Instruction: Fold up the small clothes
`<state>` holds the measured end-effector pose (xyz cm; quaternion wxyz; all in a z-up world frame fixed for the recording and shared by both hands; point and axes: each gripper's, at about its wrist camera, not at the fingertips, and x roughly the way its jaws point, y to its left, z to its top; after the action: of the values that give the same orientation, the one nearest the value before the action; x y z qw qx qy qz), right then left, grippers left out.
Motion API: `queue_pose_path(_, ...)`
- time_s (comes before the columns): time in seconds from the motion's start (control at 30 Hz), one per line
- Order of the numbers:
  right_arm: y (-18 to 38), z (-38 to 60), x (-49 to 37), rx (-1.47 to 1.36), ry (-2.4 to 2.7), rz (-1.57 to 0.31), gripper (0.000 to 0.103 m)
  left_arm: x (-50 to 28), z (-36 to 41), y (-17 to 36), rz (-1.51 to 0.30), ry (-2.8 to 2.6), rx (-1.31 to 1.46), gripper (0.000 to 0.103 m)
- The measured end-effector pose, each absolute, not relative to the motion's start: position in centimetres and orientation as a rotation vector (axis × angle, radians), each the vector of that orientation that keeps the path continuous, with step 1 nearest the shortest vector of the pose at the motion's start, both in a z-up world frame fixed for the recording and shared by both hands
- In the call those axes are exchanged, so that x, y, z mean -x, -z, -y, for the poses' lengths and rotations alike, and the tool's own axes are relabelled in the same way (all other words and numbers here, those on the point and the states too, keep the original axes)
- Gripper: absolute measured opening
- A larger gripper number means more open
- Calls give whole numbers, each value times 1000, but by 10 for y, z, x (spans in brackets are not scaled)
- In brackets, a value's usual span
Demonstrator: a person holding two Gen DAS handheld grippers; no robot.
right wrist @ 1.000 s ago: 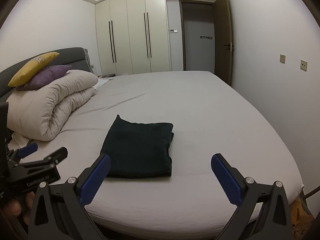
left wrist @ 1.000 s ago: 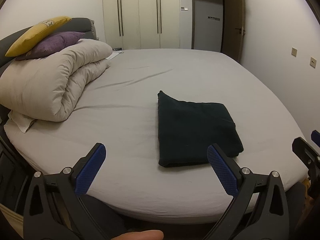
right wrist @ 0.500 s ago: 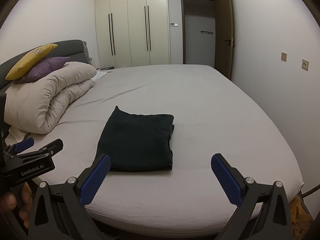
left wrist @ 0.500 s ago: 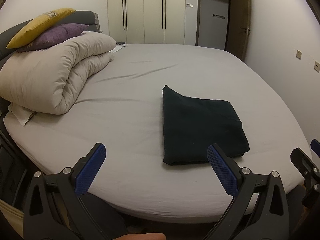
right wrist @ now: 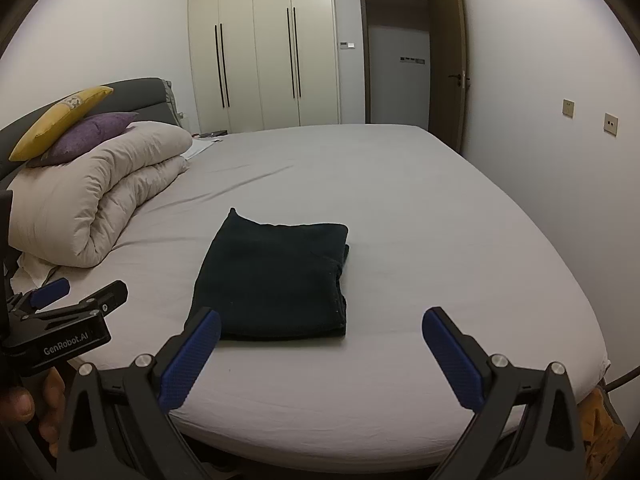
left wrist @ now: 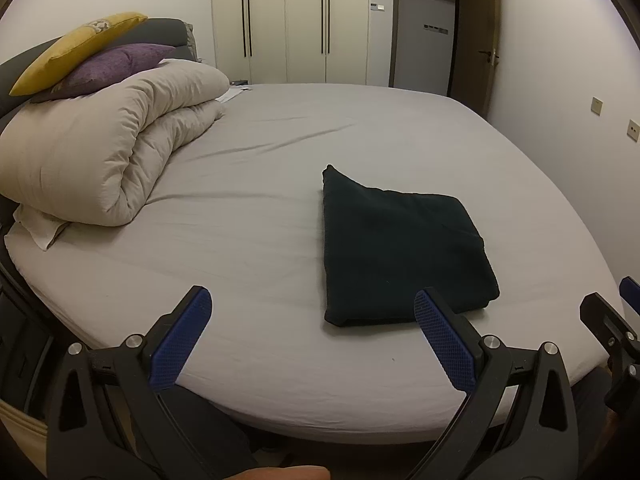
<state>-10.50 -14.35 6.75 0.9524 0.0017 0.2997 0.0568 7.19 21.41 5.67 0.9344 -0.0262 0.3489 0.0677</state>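
The left tool (left wrist: 312, 332) is spread wide and grips nothing, hovering off the near edge of the bed (left wrist: 280, 200). The right tool (right wrist: 320, 344) is likewise released and empty. Both carry blue, cross-hatched pads on black frames. The dark garment (right wrist: 272, 280) lies folded into a thick, soft, nearly square block on the smooth grey sheet near the bed's front edge, its layered edges facing right.

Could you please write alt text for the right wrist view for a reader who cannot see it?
A folded dark green garment lies on a grey bed, just beyond the open right gripper. A rolled beige duvet lies left; the left gripper shows at the left edge.
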Motion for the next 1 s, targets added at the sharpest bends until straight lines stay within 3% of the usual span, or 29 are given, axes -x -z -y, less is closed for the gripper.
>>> queue_pose_path(1.0,-64,145,105,-9,-111,-622,103,-78,-214,-50,-737,-109,54,103)
